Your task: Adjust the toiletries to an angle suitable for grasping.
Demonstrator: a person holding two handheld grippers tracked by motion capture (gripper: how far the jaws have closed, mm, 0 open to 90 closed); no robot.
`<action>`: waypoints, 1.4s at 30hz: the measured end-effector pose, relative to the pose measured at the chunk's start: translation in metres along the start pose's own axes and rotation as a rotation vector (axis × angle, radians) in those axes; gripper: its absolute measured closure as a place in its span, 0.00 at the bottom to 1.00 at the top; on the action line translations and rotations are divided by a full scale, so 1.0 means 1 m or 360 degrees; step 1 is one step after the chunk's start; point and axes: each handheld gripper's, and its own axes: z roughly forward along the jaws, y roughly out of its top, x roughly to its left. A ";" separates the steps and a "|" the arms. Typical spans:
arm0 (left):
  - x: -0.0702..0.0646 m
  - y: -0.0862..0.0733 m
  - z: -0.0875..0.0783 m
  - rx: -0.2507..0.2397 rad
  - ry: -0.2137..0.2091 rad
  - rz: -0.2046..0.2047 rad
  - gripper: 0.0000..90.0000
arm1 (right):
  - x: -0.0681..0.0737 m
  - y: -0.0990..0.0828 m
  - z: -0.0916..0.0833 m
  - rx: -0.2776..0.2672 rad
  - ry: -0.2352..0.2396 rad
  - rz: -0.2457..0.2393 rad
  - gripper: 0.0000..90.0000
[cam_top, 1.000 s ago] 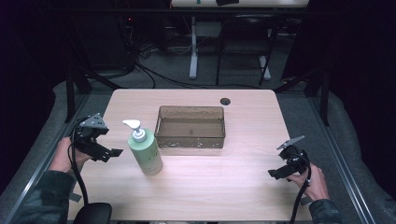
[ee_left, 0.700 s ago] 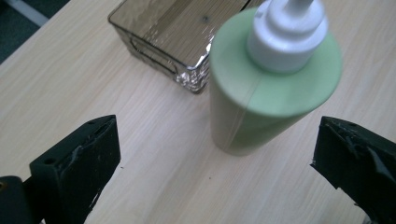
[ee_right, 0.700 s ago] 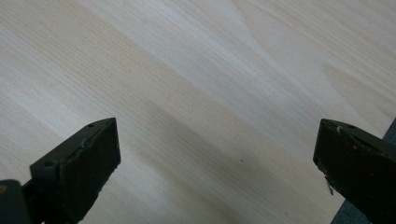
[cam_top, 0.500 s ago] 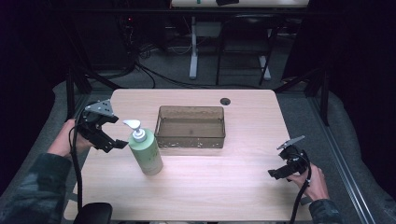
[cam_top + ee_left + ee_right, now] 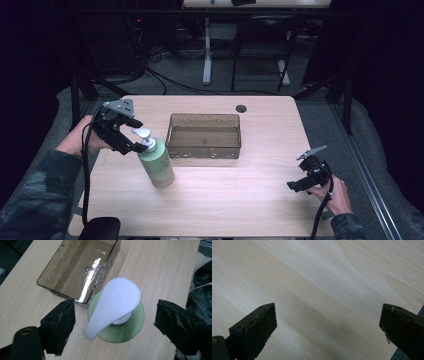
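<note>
1. The tabletop (image 5: pixel 225 200) is pale wood with rounded corners; its near edge is cut off at the bottom of the high view, and the room beyond it is too dark to make out.
2. A brown see-through tray (image 5: pixel 204 135) sits near the middle of the tabletop, towards the far side. Nothing lies in it; in the left gripper view its glossy walls (image 5: pixel 75 272) catch a bright glare.
3. The green pump bottle (image 5: pixel 156 163) stands upright on the tabletop, just beside the tray's near left corner and apart from it.
4. The left gripper (image 5: pixel 131 136) hangs over the bottle's top. In the left gripper view the white pump head (image 5: pixel 113 307) lies between the two black jaws with a gap on each side, so the pads are not pressing on it. The jaws have just been closing, but stand apart with nothing gripped.
5. The right gripper (image 5: pixel 295 186) rests low near the tabletop's right edge, well apart from bottle and tray. In the right gripper view its jaws are spread wide over bare wood (image 5: pixel 324 290), holding nothing.
6. A small dark round spot (image 5: pixel 241 108) lies near the far edge; what it is cannot be told.
</note>
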 end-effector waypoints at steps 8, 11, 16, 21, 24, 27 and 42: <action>0.001 0.003 0.002 -0.0023 0.0011 0.0014 0.49 | -0.001 0.000 0.000 -0.0001 -0.0006 -0.0002 0.01; 0.002 0.001 0.000 -0.0050 0.0002 0.0012 0.57 | -0.001 0.000 0.000 -0.0001 -0.0008 -0.0002 0.01; -0.001 0.001 0.000 -0.0070 -0.0041 0.0029 0.65 | 0.000 0.000 -0.001 -0.0004 -0.0010 -0.0004 0.01; -0.004 0.003 0.003 -0.0093 -0.0039 -0.0004 0.69 | 0.000 0.000 0.000 -0.0007 -0.0011 -0.0001 0.02; -0.005 0.003 0.003 -0.0105 -0.0027 -0.0038 0.69 | 0.000 0.000 0.000 -0.0007 -0.0007 0.0004 0.02; -0.011 0.007 0.004 -0.0082 0.0027 -0.0123 0.69 | 0.000 0.000 -0.001 -0.0005 -0.0009 0.0007 0.02; -0.014 0.013 0.013 0.0070 0.0067 -0.0130 0.69 | 0.000 0.000 -0.001 -0.0008 -0.0013 0.0010 0.02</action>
